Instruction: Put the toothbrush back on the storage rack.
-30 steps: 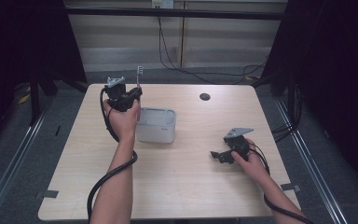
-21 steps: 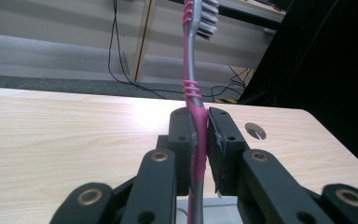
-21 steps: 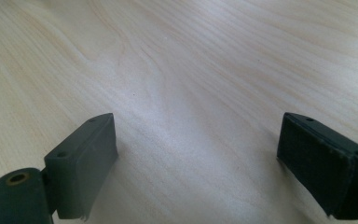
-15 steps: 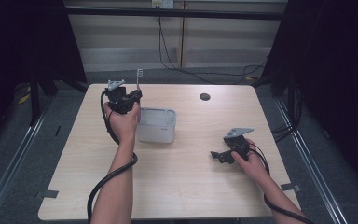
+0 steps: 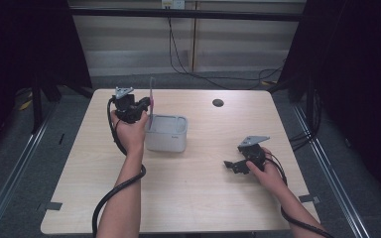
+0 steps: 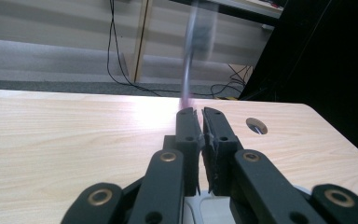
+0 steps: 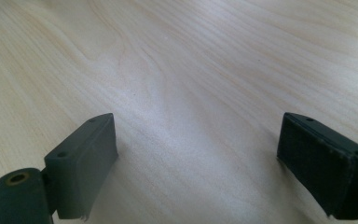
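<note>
My left gripper (image 5: 147, 107) is raised at the left edge of a pale grey open box (image 5: 166, 134), shut on a thin upright stick (image 5: 151, 95) with a pink lower part. In the left gripper view the jaws (image 6: 198, 115) are pressed together on the stick (image 6: 188, 74), whose blurred grey top looks like a brush head. The box rim (image 6: 204, 207) shows just below the jaws. My right gripper (image 5: 231, 165) rests low over the table at the right, open. In the right gripper view its jaws (image 7: 196, 144) stand wide apart with bare wood between them.
The light wooden table (image 5: 203, 198) has a round dark cable hole (image 5: 218, 102) near its far edge, also seen as hole (image 6: 256, 125). Each gripper trails a black cable (image 5: 111, 196). Dark curtains and floor rails flank the table.
The left gripper has shifted slightly right and lower with the stick, closer to the box's left edge. The right gripper has stayed in place.
</note>
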